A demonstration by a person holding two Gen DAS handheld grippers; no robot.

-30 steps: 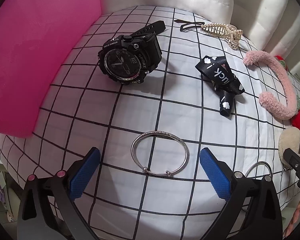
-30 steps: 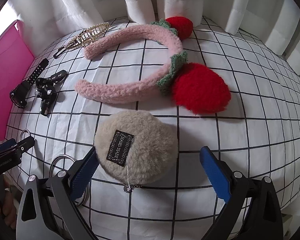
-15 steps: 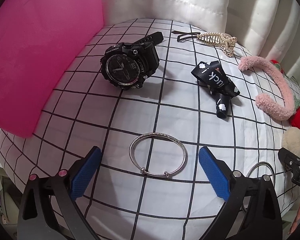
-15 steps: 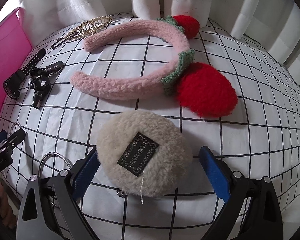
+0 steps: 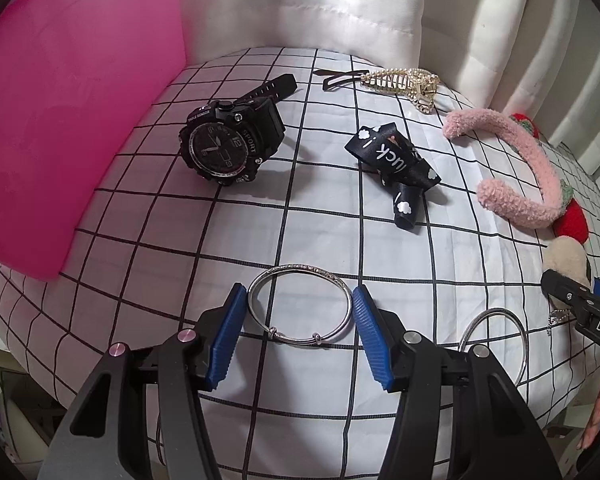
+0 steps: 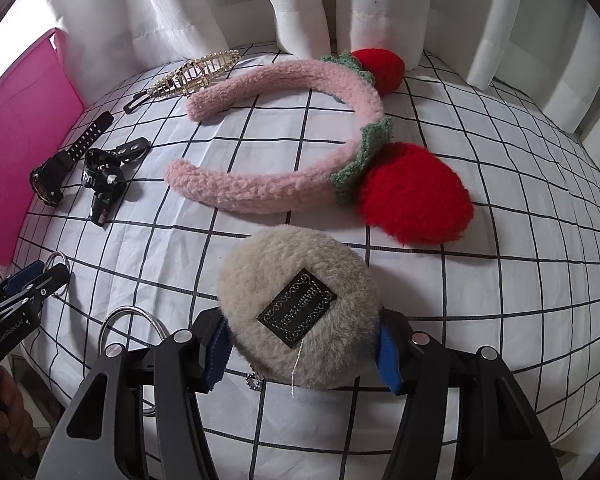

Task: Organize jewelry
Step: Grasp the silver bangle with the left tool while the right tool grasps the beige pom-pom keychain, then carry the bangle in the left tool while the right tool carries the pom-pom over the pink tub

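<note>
We have our left gripper (image 5: 299, 312) low in its frame, jaws narrowed around the silver bangle (image 5: 299, 304), pads just at its rim (whether they touch, we cannot tell). Our right gripper (image 6: 302, 354) sits at the bottom centre of its view, jaws pressed against both sides of the beige plush pouch (image 6: 298, 306). A second bangle (image 5: 496, 342) lies at lower right in the left view. On the checked cloth (image 5: 324, 236), the black watch (image 5: 228, 142) sits upper left, the pink headband (image 6: 284, 136) across the upper middle in the right view.
</note>
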